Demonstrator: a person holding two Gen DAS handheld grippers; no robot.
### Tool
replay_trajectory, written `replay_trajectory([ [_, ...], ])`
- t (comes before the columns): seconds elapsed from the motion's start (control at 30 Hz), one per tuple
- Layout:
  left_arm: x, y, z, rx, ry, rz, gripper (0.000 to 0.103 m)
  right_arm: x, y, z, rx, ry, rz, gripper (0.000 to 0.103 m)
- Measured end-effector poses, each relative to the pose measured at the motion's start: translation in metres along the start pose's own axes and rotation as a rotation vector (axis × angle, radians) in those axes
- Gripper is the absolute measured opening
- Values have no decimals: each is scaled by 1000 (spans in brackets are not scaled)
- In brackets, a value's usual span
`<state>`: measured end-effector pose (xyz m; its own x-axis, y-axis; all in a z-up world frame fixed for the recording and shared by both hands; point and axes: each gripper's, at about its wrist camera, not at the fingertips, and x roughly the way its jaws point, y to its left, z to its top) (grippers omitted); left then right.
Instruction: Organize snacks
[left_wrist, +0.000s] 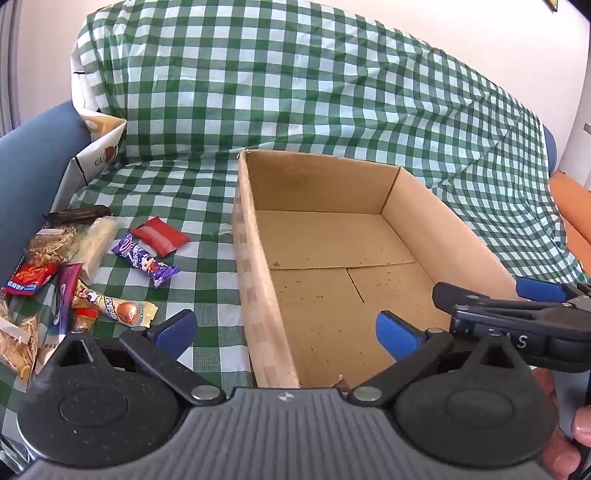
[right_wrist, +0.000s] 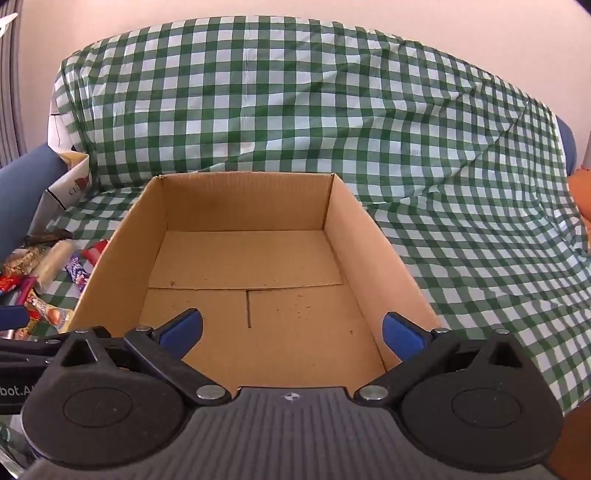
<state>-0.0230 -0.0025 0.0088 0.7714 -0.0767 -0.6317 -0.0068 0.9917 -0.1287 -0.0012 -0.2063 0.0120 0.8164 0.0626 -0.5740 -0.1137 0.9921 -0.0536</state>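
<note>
Both claws, left (left_wrist: 286, 328) and right (right_wrist: 291, 330), gape wide and empty over our bare cardboard box (right_wrist: 384, 258); the snacks (left_wrist: 147, 254) lie heaped left of it, so we should reach leftward, pinching one wrapper at a time.

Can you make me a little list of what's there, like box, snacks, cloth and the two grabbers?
box: cardboard box, open top, nothing inside
snacks: pile of wrapped snacks on the cloth, left of the box
nearest the box: red packet and purple packet
cloth: green checked cloth
left gripper: open, empty, straddling the box's left wall
right gripper: open, empty, over the box
</note>
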Motion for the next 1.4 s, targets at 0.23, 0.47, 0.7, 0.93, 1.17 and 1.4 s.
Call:
replay_trajectory([
  [0.23,0,-9,1,26,-19,-5,103,-2,-5,1,16,-4,-7,102],
  [0.47,-2,-12,1,37,-34,-19,103,-1,-5,-5,13,-25,-14,102],
  [0.7,-4,-14,-1,46,-55,-20,99,-4,-4,-3,29,-42,-2,102],
  [0.93,-6,-17,-1,65,-84,-18,77,-9,0,-5,21,-27,20,99],
  [1.17,-7,-13,3,27,-62,-72,65,-10,-1,-6,16,-63,25,91],
  [1.4,-12,-18,3,48,-77,-95,59,-9,0,-6,-9,-84,27,85],
])
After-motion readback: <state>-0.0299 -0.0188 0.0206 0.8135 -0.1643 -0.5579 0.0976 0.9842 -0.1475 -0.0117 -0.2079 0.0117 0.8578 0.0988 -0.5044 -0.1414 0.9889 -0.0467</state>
